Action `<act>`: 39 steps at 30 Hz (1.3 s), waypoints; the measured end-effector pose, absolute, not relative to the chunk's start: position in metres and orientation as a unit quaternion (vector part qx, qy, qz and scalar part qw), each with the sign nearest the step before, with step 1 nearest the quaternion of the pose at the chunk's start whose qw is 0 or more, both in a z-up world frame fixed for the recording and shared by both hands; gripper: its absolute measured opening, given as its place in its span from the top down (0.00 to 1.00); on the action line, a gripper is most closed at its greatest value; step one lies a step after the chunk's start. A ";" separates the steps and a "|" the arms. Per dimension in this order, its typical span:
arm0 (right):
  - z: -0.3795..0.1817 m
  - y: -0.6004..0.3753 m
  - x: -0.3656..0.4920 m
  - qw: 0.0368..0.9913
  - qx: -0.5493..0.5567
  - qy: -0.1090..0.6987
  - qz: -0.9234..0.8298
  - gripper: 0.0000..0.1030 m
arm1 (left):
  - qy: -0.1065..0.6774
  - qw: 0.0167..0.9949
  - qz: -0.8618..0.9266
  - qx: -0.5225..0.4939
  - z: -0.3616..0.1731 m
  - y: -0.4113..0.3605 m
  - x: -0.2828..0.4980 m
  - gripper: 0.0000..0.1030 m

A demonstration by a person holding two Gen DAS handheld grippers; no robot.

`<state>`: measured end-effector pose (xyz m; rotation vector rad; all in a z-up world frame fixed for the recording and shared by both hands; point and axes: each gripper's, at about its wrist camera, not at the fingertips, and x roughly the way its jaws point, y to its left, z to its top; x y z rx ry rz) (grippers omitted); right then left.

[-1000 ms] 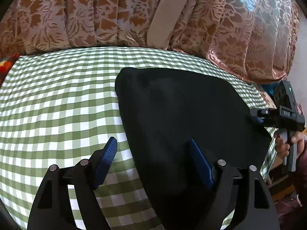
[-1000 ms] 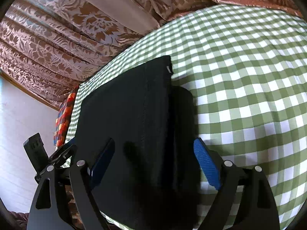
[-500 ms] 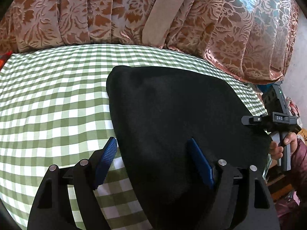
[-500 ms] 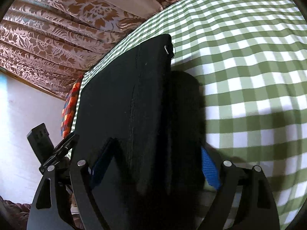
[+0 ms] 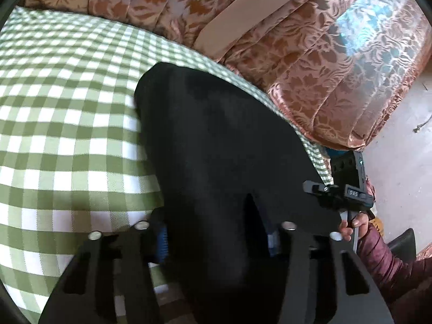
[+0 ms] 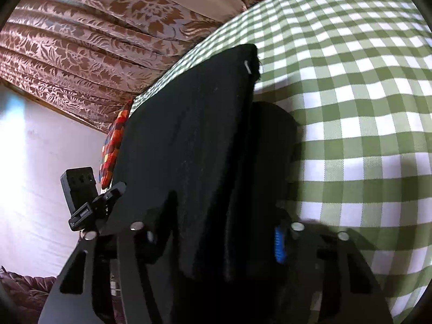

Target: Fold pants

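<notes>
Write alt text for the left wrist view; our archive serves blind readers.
The left gripper, whose jaws have just been closing, straddles the near edge of black pants lying on a green checked cloth. At right, a hand holds the right gripper at the pants' other end, before patterned brown curtains.

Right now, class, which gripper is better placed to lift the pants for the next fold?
Probably right: the right gripper, jaws just closing, pinches the pants across their stacked layers; the left gripper, also just closing, catches only their side edge beside the checked tablecloth.
</notes>
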<state>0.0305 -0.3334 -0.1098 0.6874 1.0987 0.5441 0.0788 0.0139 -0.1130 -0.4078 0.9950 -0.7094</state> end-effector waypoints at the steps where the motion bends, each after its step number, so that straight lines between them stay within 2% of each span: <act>1: -0.108 -0.332 0.030 0.766 0.312 0.504 0.249 0.50 | 0.458 0.802 -0.331 -0.194 -0.110 0.015 0.076 0.61; 5: -0.088 -0.327 0.025 0.783 0.292 0.488 0.250 0.57 | 0.437 0.811 -0.334 -0.198 -0.094 0.017 0.067 0.66; 10: -0.062 -0.319 0.040 0.801 0.274 0.462 0.263 0.57 | 0.410 0.827 -0.338 -0.185 -0.066 0.021 0.072 0.67; 16: -0.056 -0.308 0.107 0.809 0.267 0.453 0.264 0.57 | 0.390 0.849 -0.323 -0.153 -0.042 0.025 0.118 0.67; 24: -0.064 -0.299 0.197 0.809 0.262 0.458 0.260 0.56 | 0.396 0.863 -0.285 -0.130 -0.042 0.035 0.201 0.67; 27: -0.081 -0.298 0.222 0.801 0.271 0.469 0.253 0.53 | 0.398 0.867 -0.275 -0.121 -0.045 0.038 0.227 0.66; 30: -0.110 -0.297 0.237 0.794 0.272 0.493 0.230 0.46 | 0.412 0.868 -0.256 -0.107 -0.059 0.040 0.248 0.65; 32: -0.131 -0.302 0.239 0.786 0.292 0.496 0.226 0.34 | 0.445 0.860 -0.230 -0.095 -0.083 0.041 0.259 0.61; 34: -0.133 -0.303 0.237 0.788 0.295 0.489 0.231 0.33 | 0.452 0.864 -0.205 -0.086 -0.103 0.044 0.257 0.50; 37: -0.127 -0.304 0.235 0.788 0.289 0.496 0.224 0.30 | 0.446 0.865 -0.197 -0.117 -0.102 0.055 0.248 0.50; 39: -0.117 -0.307 0.232 0.796 0.278 0.494 0.212 0.29 | 0.433 0.877 -0.179 -0.102 -0.094 0.056 0.239 0.50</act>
